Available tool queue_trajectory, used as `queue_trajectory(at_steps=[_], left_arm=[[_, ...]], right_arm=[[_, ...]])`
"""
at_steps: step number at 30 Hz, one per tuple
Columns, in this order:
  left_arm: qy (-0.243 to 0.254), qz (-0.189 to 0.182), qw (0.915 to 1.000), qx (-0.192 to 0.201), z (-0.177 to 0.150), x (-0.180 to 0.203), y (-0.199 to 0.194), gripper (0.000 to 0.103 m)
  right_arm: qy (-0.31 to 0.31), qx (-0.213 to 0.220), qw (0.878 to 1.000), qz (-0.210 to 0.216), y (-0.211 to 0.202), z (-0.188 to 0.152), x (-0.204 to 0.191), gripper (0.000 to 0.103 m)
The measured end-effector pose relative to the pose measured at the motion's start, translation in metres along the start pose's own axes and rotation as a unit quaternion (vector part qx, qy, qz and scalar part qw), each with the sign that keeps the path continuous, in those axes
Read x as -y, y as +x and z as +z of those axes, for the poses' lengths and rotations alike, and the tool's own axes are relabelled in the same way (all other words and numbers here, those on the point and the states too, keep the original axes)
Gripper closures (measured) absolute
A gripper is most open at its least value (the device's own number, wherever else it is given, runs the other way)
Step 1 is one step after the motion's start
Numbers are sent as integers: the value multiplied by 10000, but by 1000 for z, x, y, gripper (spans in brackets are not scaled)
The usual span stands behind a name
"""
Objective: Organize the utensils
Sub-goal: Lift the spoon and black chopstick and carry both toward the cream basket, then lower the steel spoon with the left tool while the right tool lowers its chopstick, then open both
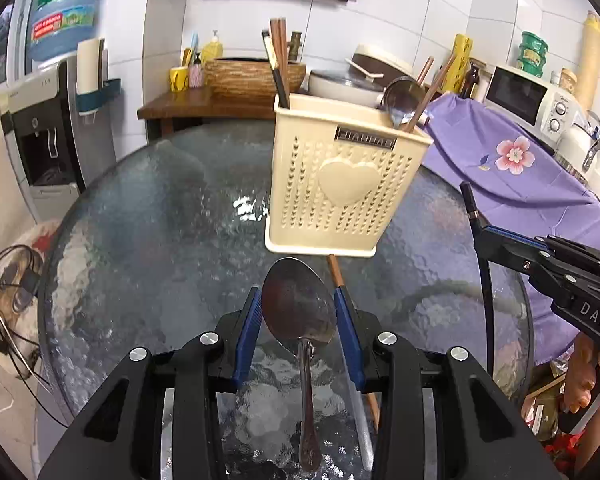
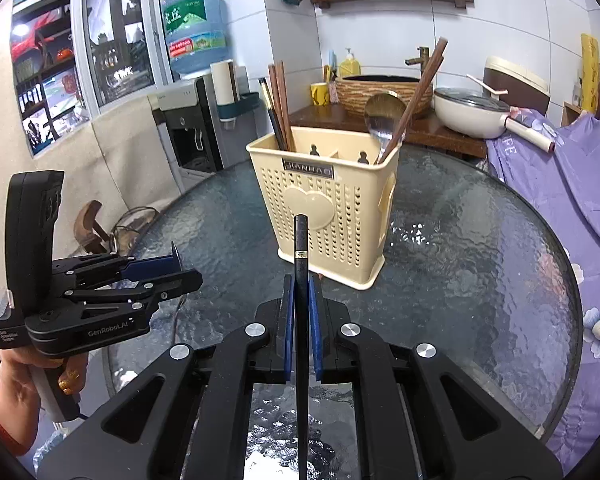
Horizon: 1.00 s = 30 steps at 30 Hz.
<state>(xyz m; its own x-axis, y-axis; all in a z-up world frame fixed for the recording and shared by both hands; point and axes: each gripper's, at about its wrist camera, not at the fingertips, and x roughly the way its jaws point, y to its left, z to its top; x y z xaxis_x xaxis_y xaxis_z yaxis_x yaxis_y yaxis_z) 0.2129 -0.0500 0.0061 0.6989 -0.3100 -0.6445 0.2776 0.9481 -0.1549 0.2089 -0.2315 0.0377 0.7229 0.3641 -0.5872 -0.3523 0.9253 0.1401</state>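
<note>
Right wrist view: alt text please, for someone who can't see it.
The right gripper is shut on a dark chopstick that points up toward a cream utensil holder on a round glass table. The holder already contains chopsticks and a metal spoon. At left, a hand holds the left gripper.

Cream heart-patterned utensil holder, purple floral cloth, rippled grey glass table, blue-padded black claw

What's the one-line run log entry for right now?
left gripper: holds spoon | right gripper: shut on black chopstick | holder: upright on table
</note>
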Motion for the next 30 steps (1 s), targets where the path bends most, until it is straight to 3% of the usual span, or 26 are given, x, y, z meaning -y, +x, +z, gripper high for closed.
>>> queue_trajectory(at_steps=[20, 30], left_arm=[[274, 38, 9987, 440, 26, 18, -26, 68], [201, -112, 9982, 550, 69, 19, -32, 68]], right_arm=[[-4, 475, 9987, 180, -37, 22, 5, 95], [-121, 836, 9961, 261, -58, 53, -1, 95]])
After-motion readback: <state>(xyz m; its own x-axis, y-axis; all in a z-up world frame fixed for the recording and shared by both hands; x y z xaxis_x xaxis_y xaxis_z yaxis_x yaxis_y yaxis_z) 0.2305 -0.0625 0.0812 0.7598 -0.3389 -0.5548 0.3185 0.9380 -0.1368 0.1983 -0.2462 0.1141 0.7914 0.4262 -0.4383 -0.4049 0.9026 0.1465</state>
